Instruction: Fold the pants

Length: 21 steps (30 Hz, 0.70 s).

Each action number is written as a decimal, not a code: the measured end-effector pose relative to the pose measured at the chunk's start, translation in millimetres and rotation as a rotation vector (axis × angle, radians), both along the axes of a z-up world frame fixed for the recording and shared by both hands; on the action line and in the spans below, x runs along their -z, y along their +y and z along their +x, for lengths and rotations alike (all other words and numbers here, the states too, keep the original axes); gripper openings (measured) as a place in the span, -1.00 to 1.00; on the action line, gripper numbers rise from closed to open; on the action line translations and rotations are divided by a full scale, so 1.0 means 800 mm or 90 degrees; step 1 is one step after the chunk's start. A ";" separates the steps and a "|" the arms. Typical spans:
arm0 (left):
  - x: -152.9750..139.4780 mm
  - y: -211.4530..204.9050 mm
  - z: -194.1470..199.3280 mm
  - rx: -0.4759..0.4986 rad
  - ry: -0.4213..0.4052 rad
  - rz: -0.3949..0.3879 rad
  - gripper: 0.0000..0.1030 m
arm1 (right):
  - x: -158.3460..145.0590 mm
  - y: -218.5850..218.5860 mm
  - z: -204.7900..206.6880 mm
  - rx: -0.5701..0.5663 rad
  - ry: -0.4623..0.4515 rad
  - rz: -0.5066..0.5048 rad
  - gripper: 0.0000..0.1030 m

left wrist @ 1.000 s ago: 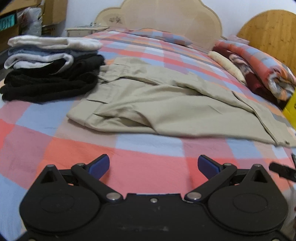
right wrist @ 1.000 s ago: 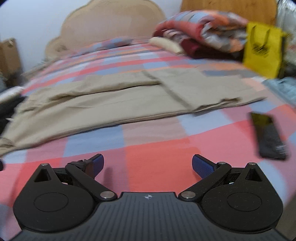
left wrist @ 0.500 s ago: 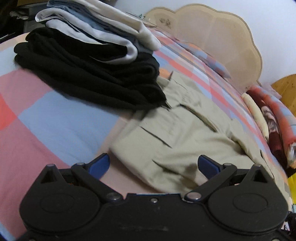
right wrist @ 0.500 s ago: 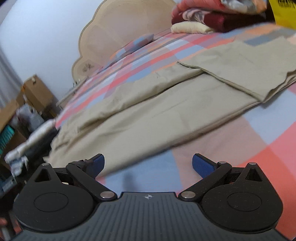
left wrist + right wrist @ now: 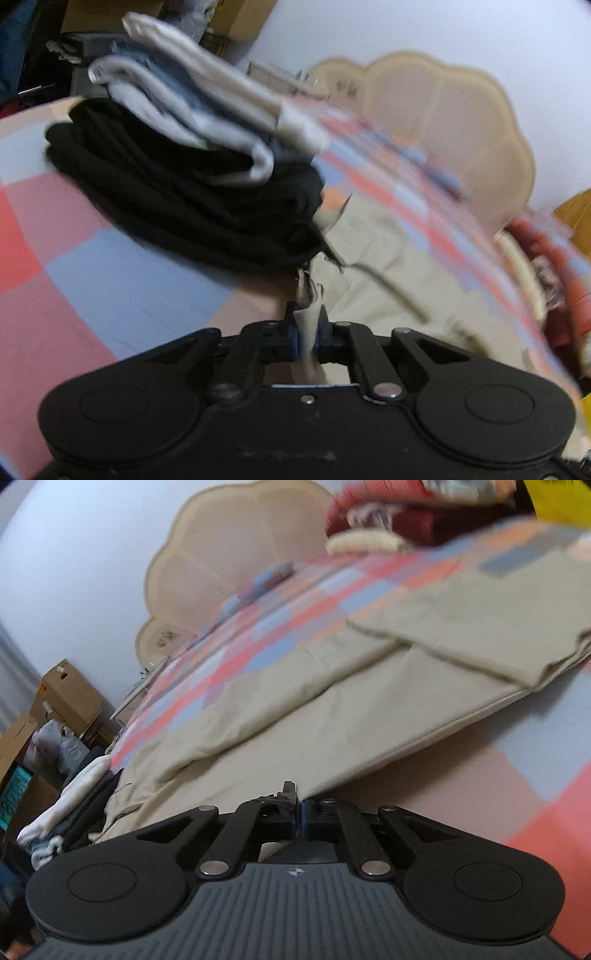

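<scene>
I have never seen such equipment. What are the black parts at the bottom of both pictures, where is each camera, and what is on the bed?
The black parts are two hand-held grippers, each with two fingers; a person carries one in each hand. A fisheye camera on each looks forward along its fingers.

On the checked pink, red and blue bedcover lie beige cotton pants, partly folded. Beside their waistband stands a stack of folded black, white and grey clothes.

The left gripper is shut on the pants' waistband end. The right gripper is shut on the pants' near edge, further along the leg.
</scene>
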State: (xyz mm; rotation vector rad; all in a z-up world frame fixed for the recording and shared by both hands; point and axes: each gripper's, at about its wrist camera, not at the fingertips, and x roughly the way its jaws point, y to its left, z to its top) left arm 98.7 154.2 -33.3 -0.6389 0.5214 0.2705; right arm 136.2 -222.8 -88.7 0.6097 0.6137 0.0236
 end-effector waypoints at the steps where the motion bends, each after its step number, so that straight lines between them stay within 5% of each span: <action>1: -0.009 0.001 -0.012 -0.001 -0.007 -0.002 -0.86 | -0.008 -0.002 -0.010 -0.004 -0.002 -0.001 -0.93; 9: -0.046 0.041 -0.191 0.006 -0.074 0.027 -0.87 | -0.043 0.033 -0.159 -0.109 -0.017 -0.013 -0.94; 12: -0.021 0.059 -0.230 -0.021 -0.023 0.050 -0.86 | -0.016 0.059 -0.181 -0.140 0.023 0.015 -0.93; 15: 0.026 0.064 -0.210 0.006 0.064 0.050 -0.79 | 0.023 0.080 -0.176 -0.133 0.065 -0.024 -0.93; 17: 0.042 0.065 -0.200 0.009 0.069 0.057 -0.59 | 0.029 0.077 -0.175 -0.130 0.054 -0.004 -0.89; 18: 0.037 0.066 -0.201 0.007 0.067 0.058 -0.56 | 0.025 0.072 -0.176 -0.134 0.058 0.008 -0.66; 21: 0.013 0.064 -0.219 0.002 0.061 0.062 0.04 | -0.004 0.054 -0.195 -0.133 0.033 0.002 0.17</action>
